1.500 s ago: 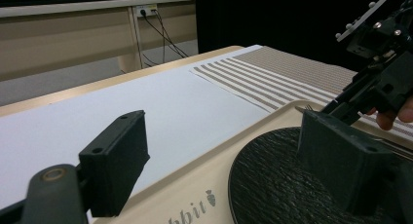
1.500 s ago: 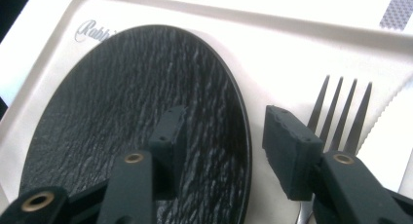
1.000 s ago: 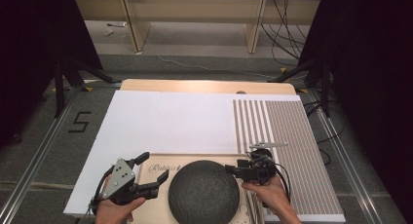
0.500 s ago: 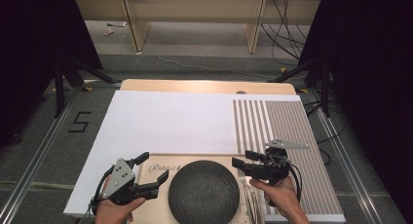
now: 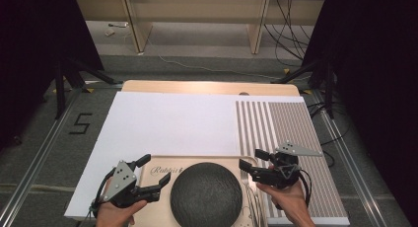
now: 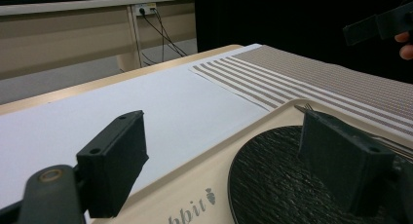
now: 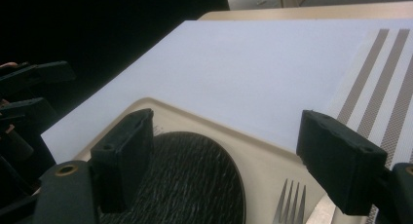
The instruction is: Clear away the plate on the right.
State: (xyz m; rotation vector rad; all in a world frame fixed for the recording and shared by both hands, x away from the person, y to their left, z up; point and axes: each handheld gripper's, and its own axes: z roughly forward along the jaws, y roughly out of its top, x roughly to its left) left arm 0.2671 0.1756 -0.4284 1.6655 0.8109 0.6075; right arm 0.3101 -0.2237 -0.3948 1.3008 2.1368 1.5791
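Right hand-held gripper (image 5: pixel 255 165) now farther right, both released; round, dark, rough-textured plate (image 5: pixel 206 193) between.

Grey floor (image 5: pixel 44 153) with a "5" (image 5: pixel 80 123) taped on it. Black curtains (image 5: pixel 29 49) either side, pale wooden shelving (image 5: pixel 197 19) behind, loose cables (image 5: pixel 288 24)

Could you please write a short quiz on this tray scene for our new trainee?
1. True or false: the left tool is shut on the dark round plate.
2. What lies on the tray to the right of the plate: A a spoon, B a fork, C a cup?
3. What covers the right part of the table: a ______ mat?

Key: 1 false, both it and the right tool stand open with nothing between the jaws. 2 B. 3 striped.
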